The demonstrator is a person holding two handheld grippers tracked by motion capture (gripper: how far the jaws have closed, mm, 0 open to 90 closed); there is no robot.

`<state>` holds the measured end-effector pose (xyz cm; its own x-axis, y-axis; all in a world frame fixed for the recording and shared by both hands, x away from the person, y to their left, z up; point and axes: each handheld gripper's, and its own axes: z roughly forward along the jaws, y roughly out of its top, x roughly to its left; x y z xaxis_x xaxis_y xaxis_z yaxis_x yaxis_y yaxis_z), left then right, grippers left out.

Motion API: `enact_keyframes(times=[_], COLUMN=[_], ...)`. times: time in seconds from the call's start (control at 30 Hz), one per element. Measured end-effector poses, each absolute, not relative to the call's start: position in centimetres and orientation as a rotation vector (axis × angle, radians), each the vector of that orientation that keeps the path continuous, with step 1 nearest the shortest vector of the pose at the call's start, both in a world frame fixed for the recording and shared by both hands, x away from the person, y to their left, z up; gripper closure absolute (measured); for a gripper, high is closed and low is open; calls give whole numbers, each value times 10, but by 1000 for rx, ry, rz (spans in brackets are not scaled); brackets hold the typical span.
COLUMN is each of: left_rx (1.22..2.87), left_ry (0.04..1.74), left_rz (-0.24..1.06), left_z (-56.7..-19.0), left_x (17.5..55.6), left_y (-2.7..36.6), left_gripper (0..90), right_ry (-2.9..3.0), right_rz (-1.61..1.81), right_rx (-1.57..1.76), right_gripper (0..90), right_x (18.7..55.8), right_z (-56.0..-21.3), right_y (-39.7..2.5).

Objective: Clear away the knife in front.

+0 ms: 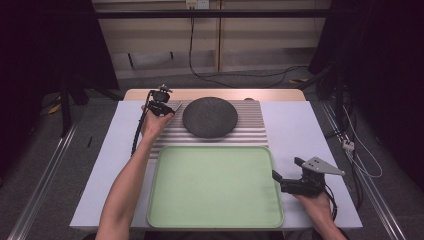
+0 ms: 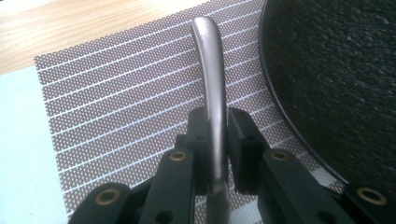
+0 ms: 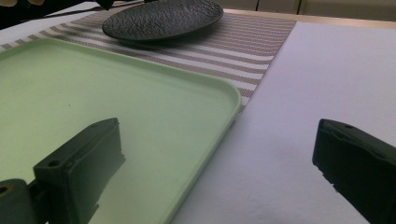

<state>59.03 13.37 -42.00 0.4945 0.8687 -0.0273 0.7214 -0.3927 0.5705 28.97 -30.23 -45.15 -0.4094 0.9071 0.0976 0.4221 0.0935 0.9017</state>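
Dark curtains and a pale back wall frame the high view, where a white-covered table (image 1: 310, 130) carries a striped placemat (image 1: 250, 127), a black textured plate (image 1: 210, 117) on it, and an empty green tray (image 1: 215, 187) nearer the person. The left gripper (image 1: 167, 107) sits at the plate's left edge; the right gripper (image 1: 287, 180) rests beside the tray's right rim.

Left gripper view: the jaws are clamped on a metal utensil handle (image 2: 212, 88), held over the placemat (image 2: 116, 107) just beside the plate (image 2: 336, 79), probably for laying alongside it.

Right gripper view: jaws stand wide with nothing between, waiting by the bare tray (image 3: 93, 102); the plate (image 3: 163, 18) holds nothing.
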Motion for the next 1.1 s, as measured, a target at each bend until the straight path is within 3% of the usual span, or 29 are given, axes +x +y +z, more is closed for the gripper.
enact_keyframes(times=[1.1], left_rx=[2169], left_ry=[1094], left_rz=[403], left_z=[-366], left_x=[527], left_y=[127], left_gripper=[799], right_ry=[1887], right_rz=[1272], right_rx=[1288], right_gripper=[18], right_x=[288], right_z=[-450], right_y=[-302])
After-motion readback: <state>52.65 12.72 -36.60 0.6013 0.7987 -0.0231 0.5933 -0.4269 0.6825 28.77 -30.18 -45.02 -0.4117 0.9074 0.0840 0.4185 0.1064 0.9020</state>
